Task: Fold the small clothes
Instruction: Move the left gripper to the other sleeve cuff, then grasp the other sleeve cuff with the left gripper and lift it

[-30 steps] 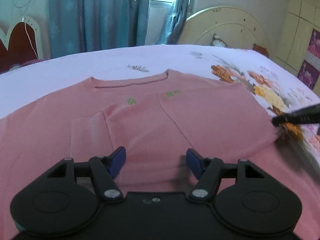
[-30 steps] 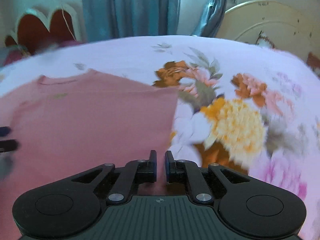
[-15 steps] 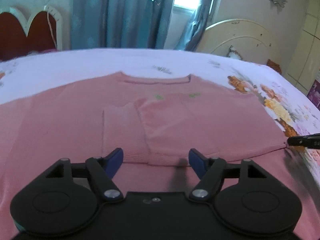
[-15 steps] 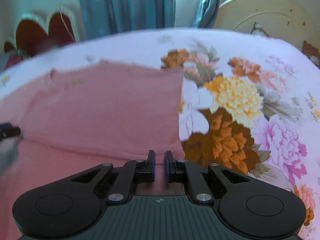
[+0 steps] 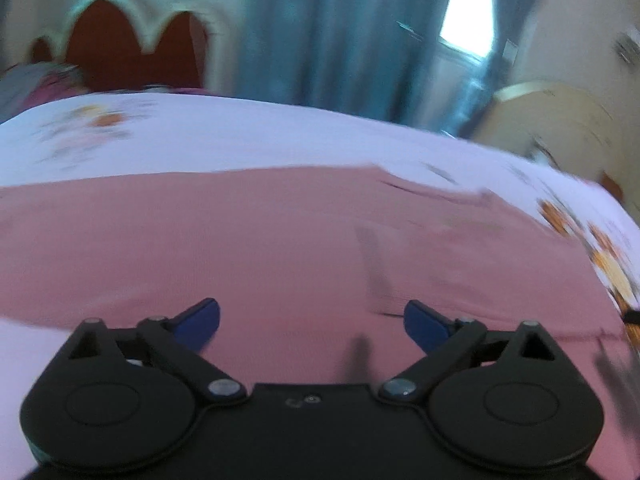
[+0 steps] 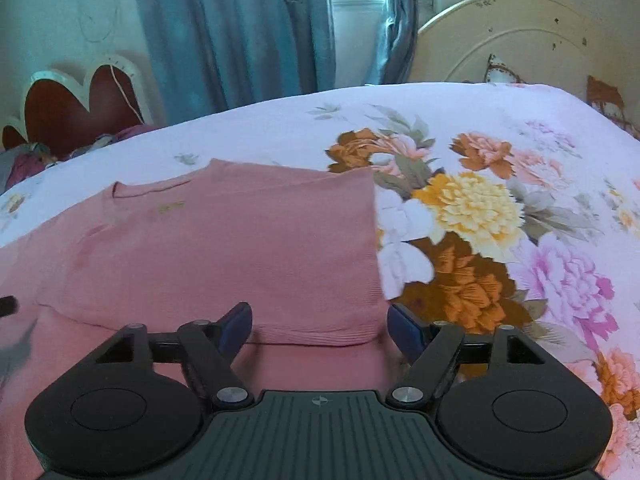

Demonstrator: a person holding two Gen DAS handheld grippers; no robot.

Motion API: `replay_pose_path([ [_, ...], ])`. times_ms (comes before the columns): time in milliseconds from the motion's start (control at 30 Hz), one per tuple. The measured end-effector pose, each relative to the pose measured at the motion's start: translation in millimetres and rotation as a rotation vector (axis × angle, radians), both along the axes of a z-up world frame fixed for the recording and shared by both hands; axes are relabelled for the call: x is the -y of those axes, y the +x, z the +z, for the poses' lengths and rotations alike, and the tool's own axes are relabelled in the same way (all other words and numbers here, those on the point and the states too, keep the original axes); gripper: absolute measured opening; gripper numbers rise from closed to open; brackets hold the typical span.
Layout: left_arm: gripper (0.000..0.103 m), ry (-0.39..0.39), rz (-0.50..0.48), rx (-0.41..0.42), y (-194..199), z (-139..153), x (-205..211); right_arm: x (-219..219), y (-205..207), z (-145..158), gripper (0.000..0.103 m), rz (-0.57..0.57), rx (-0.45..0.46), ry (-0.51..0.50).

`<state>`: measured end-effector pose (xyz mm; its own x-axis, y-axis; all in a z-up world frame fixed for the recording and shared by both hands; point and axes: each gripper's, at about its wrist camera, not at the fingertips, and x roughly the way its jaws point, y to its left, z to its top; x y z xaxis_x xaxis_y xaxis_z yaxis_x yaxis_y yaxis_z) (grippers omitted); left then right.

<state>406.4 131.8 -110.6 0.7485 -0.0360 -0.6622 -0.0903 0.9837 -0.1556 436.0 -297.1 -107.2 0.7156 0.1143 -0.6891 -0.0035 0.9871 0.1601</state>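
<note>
A pink knit sweater lies flat on the floral bedsheet, its right side folded in over the body, the folded cuff edge just in front of my right gripper. That gripper is open and empty, its jaws straddling the folded hem. In the blurred left wrist view the sweater spreads wide under my left gripper, which is open and empty above the cloth. The tip of the left gripper shows at the left edge of the right wrist view.
Blue curtains and a window stand behind the bed. A cream headboard is at the far right, a red and white one at the far left with some clothes beside it.
My right gripper has opened and let go of the folded sleeve, which now lies on the sweater. My left gripper has swung to the left over the sweater, staying open.
</note>
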Motion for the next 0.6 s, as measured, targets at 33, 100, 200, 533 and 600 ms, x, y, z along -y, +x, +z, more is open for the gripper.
replay_pose_path([
  [33, 0.083, -0.012, 0.039, 0.005, -5.3, 1.3, -17.4, -3.9, 0.9, 0.6, 0.074, 0.001, 0.007, 0.003],
  [100, 0.07, -0.039, 0.157, 0.018, -19.2, 2.4, -63.9, -13.5, 4.7, 1.2, 0.052, 0.008, 0.011, 0.021],
  [200, 0.065, -0.101, 0.39, 0.014, -40.1, -0.9, -138.1, -26.0, 15.0, -1.9, 0.043, 0.004, -0.012, 0.051],
  [533, 0.05, -0.39, 0.745, 0.13, -62.7, -19.4, -307.0, -84.3, 36.2, -3.4, 0.043, 0.018, -0.062, 0.052],
  [600, 0.048, -0.428, 0.773, 0.157, -54.8, -21.0, -321.2, -94.1, 39.2, -0.7, 0.043, 0.024, -0.06, 0.032],
])
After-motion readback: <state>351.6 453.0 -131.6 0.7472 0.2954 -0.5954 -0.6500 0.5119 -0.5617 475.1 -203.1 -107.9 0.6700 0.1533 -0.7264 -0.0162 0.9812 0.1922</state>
